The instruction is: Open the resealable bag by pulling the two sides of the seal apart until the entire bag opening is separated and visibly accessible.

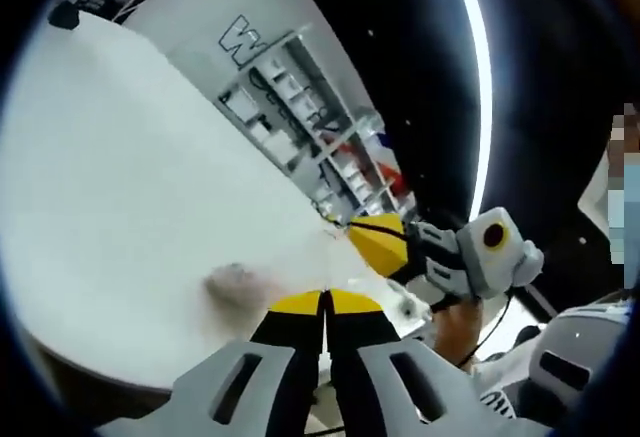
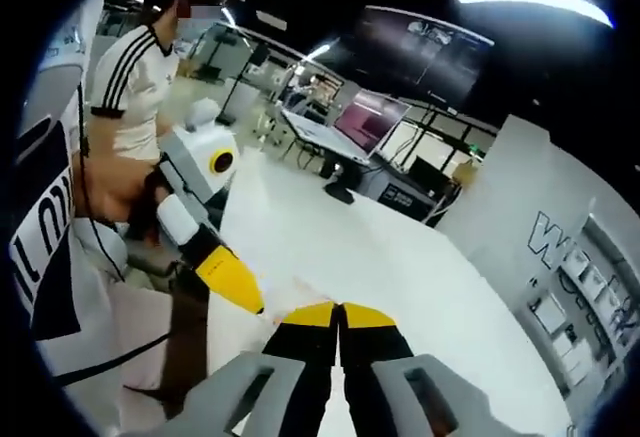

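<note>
Left gripper (image 1: 323, 302), lower centre of its view, jaws pressed together; right gripper (image 2: 340, 314) likewise. A faint translucent bag (image 1: 240, 282) seems pinched just left of the jaws over the white table (image 1: 120, 177). Seal separation: can't tell.

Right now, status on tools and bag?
Left tool shut, right tool shut, tips near each other over white table. Bag: faint clear smear by left tool, seal state unreadable. No obstruction seen between tools.
</note>
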### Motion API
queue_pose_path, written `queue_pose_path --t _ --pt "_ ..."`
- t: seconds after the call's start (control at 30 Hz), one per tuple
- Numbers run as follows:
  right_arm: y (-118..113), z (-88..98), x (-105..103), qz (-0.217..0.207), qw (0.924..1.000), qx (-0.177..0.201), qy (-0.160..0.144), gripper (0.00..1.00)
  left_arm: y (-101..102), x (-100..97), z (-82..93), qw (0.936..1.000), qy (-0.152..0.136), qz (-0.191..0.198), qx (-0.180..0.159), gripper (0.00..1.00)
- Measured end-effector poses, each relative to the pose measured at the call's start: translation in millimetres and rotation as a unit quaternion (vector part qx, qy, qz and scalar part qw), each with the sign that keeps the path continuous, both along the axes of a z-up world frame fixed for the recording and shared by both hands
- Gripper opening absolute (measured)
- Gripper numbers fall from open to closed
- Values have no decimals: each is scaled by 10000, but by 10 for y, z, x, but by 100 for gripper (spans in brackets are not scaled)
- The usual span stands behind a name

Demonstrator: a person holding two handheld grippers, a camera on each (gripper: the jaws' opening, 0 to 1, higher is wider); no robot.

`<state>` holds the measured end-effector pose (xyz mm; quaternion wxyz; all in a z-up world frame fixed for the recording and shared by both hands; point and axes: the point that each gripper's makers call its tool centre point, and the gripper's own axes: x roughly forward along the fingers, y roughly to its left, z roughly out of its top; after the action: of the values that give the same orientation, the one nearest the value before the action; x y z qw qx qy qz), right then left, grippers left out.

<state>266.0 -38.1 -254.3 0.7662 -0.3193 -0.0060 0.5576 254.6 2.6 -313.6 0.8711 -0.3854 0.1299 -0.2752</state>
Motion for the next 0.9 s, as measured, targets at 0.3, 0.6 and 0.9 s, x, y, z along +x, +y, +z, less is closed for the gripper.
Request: queue_pose_path --t 0.3,0.6,0.9 --pt "113 -304 -169 421 9973 -598 18 13 -19 -29 -17 9999 -6 -42 100 1" --pt "154 -183 18 70 9995 -225 -204 0 17 -12 -92 9993 22 -78 352 1" --pt "102 90 282 -511 9937 255 -961 0 48 -14 -108 9987 -69 -122 494 1"
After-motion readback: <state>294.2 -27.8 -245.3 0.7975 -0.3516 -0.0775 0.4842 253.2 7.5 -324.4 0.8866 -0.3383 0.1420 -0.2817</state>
